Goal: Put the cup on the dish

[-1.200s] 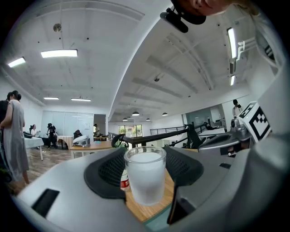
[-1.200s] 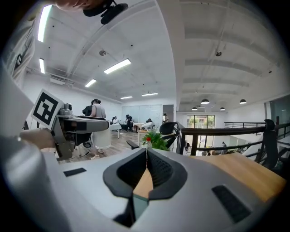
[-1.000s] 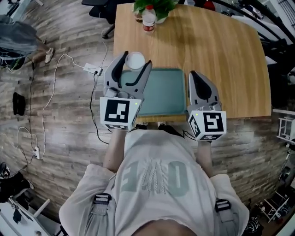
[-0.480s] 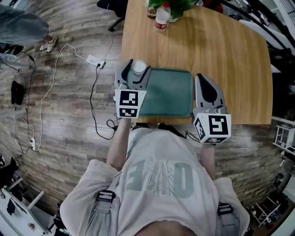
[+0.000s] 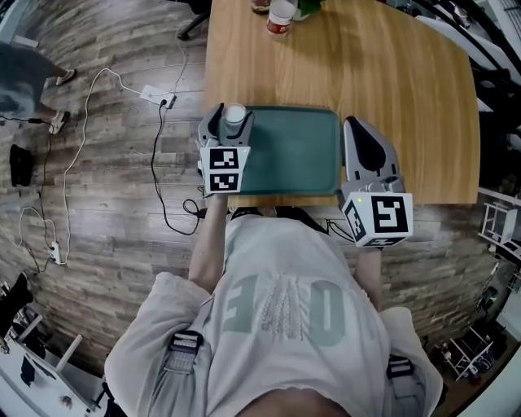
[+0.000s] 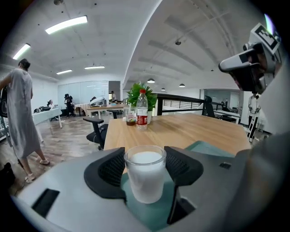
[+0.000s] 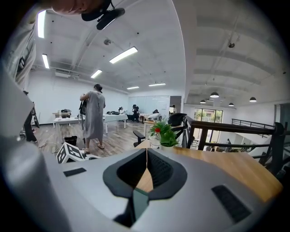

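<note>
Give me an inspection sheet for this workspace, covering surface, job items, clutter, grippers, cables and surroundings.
Surface: wooden table.
Job's things: cup of white contents, upright, over the green dish's left edge; contact unclear.
Clutter: bottle and plant at the far end.
Grippers: left gripper jaws shut on the cup; right gripper jaws together, empty, right of the dish.
Cables: cables and power strip on the floor, left of the table.
Surroundings: office chair, standing person.

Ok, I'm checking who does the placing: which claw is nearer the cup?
Left. The left claw is shut on the cup at the left edge of the green tray; the right claw, shut and empty, is beside its right edge, apart from the cup.
</note>
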